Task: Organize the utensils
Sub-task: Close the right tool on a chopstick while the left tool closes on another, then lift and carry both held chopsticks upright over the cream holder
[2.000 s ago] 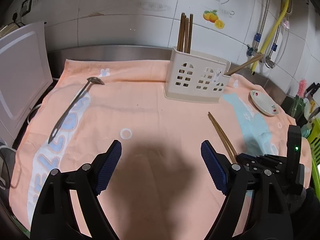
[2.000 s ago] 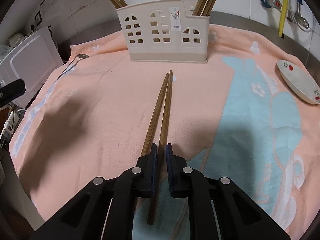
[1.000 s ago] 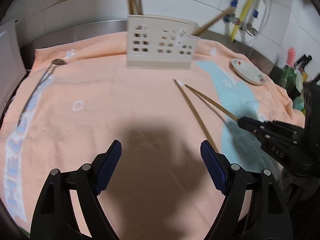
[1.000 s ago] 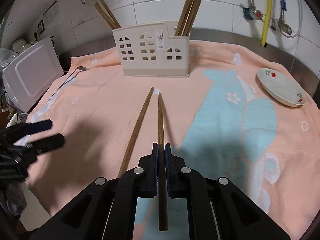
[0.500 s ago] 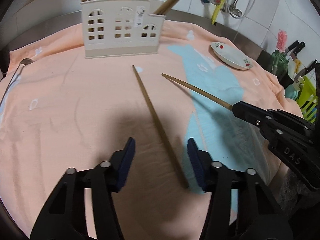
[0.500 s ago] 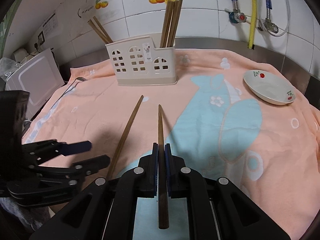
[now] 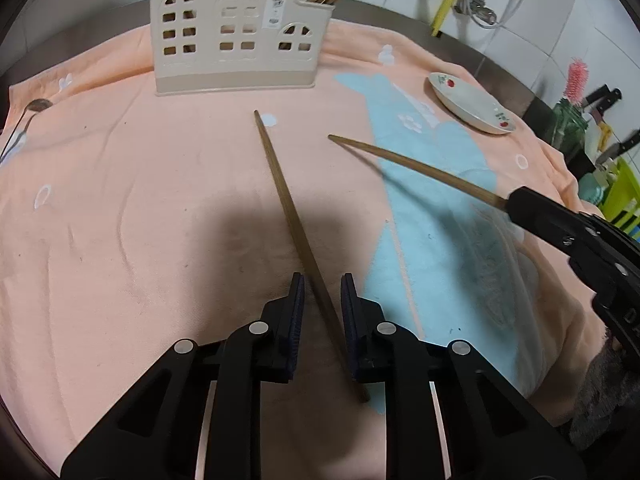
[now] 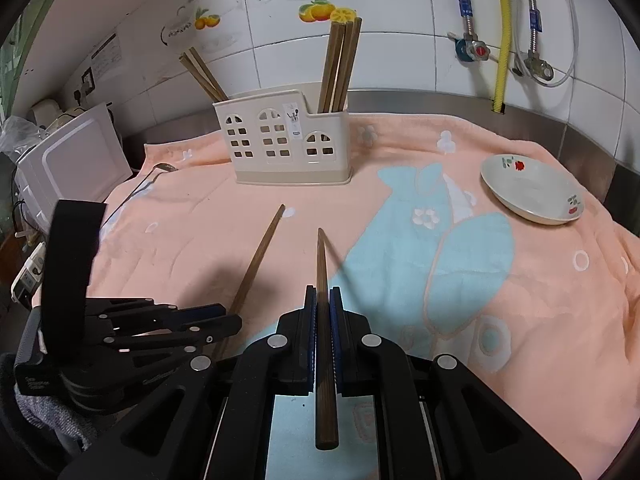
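A wooden chopstick [image 7: 288, 208] lies on the peach towel [image 7: 120, 200]; it also shows in the right wrist view [image 8: 256, 264]. My left gripper [image 7: 322, 292] has its narrowly open jaws on either side of that chopstick's near part, not touching it; it also shows in the right wrist view [image 8: 224, 320]. My right gripper [image 8: 323, 296] is shut on a second chopstick [image 8: 321, 264] and holds it above the towel; that chopstick also shows in the left wrist view [image 7: 412, 168]. The cream utensil holder [image 8: 284, 148] stands at the back with several chopsticks in it.
A small white dish [image 8: 530, 192] with a red flower sits at the right on the towel. A metal spoon [image 7: 20, 128] lies at the far left. A white appliance [image 8: 68, 168] stands at the left. Pipes and taps [image 8: 500, 40] run along the tiled wall.
My left gripper has moved right over the lying chopstick and narrowed its jaws around it. My right gripper has lifted its chopstick off the towel and drawn back.
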`<state>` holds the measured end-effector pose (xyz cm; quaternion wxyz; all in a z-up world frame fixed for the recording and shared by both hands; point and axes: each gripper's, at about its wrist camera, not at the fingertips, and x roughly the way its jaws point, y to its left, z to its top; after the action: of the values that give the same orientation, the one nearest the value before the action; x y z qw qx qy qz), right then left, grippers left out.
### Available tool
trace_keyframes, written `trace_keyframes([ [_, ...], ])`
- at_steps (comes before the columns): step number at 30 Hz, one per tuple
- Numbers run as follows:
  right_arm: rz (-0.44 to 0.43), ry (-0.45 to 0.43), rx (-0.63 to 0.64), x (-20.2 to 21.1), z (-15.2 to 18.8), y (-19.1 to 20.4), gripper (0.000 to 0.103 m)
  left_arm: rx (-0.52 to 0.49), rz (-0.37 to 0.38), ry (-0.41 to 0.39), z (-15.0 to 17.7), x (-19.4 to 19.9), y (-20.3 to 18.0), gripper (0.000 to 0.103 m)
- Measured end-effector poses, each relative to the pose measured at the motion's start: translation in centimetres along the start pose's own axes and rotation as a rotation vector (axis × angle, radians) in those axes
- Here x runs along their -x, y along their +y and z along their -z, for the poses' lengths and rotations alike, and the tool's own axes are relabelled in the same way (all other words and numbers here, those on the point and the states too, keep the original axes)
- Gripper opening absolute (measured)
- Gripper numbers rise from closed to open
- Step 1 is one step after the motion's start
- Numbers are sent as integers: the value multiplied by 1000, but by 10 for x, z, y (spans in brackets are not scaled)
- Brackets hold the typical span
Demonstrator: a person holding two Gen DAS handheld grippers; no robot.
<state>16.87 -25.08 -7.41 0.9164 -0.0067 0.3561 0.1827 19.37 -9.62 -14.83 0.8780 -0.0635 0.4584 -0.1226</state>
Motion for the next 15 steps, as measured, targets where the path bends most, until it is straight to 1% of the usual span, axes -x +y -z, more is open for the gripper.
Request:
trace_keyframes([
  [3,3,-5,4,2,-1,1,6,13,-5,3,-1,-2,0,18],
  [7,7,-5,8,2,-2,1,6,25,-34,10,-4,-4,-3,17],
  [9,8,-1,8,1,-1,1,6,20,-66,12,-5,-5,-5,11],
  [10,10,0,11,1,-1,1,6,18,-76,13,-5,-5,-6,11],
  [15,15,-15,17,7,-6,2,7,22,-64,36,-7,0,-2,7],
])
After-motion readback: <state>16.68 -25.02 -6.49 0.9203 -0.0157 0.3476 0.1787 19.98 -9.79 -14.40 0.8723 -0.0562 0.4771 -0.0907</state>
